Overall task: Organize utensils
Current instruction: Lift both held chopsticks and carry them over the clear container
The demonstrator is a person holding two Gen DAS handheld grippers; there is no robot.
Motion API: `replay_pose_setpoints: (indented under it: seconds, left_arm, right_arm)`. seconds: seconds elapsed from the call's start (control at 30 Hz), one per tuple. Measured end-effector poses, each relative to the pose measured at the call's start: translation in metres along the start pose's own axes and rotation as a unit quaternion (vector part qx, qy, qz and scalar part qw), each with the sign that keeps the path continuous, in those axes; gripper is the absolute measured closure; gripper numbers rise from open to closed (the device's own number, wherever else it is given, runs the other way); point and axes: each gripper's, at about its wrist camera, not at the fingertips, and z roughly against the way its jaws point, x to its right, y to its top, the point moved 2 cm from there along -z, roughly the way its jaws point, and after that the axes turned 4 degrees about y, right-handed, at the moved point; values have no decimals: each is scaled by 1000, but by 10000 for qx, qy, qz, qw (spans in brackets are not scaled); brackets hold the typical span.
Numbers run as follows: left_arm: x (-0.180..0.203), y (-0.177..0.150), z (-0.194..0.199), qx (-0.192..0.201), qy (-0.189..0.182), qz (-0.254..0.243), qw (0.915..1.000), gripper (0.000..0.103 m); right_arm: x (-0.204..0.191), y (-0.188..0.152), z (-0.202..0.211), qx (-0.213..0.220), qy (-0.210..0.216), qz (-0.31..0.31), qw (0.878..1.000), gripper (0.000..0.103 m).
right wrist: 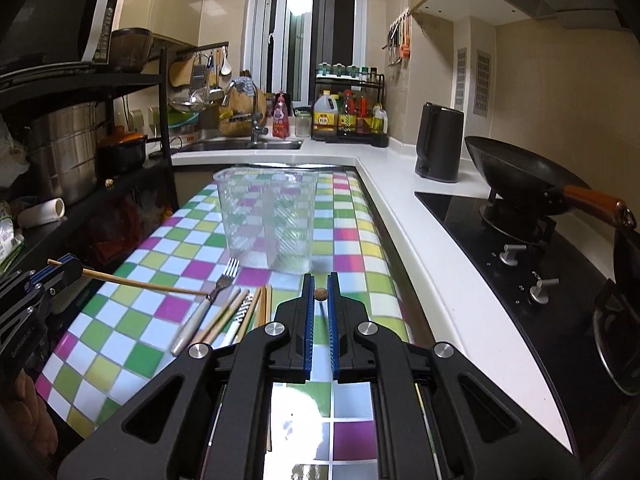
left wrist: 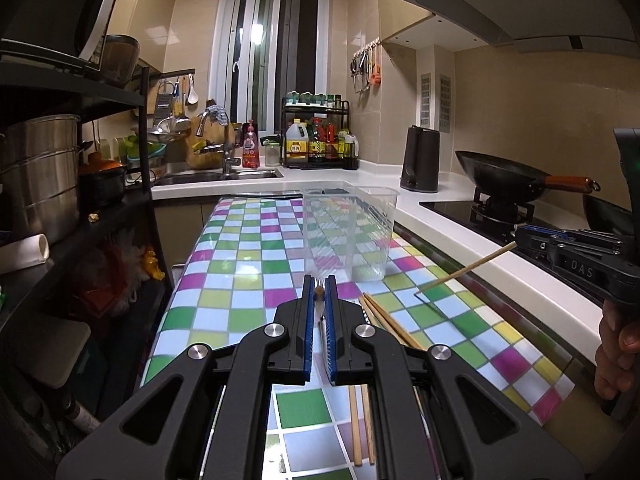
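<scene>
A clear plastic container [left wrist: 349,232] with a middle divider stands upright on the checkered table; it also shows in the right wrist view [right wrist: 267,222]. My left gripper [left wrist: 319,290] is shut on a wooden chopstick seen end-on, and in the right wrist view [right wrist: 66,270] that chopstick [right wrist: 148,286] slants down to the table. My right gripper [right wrist: 320,294] is shut on another chopstick, which slants down in the left wrist view [left wrist: 464,273]. A fork [right wrist: 208,304] and several chopsticks [right wrist: 244,314] lie on the table between the grippers.
A checkered tablecloth [left wrist: 240,280] covers the table. A white counter [right wrist: 400,184] runs along the right with a black kettle [right wrist: 438,142], a hob and a wok [right wrist: 528,178]. A black shelf rack [left wrist: 60,184] with pots stands on the left. A sink [right wrist: 240,144] is at the back.
</scene>
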Motion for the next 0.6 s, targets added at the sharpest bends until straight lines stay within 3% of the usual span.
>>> replay_pose_setpoints:
  seconds: [0.43, 0.6]
  left_arm:
    - [-9, 43, -2, 5, -161, 77, 9998, 98]
    - [-16, 68, -13, -281, -397, 289, 9984, 98]
  right_arm:
    - [3, 39, 9, 230, 329, -163, 9991, 96]
    - [4, 57, 5, 178, 427, -181, 9988, 96]
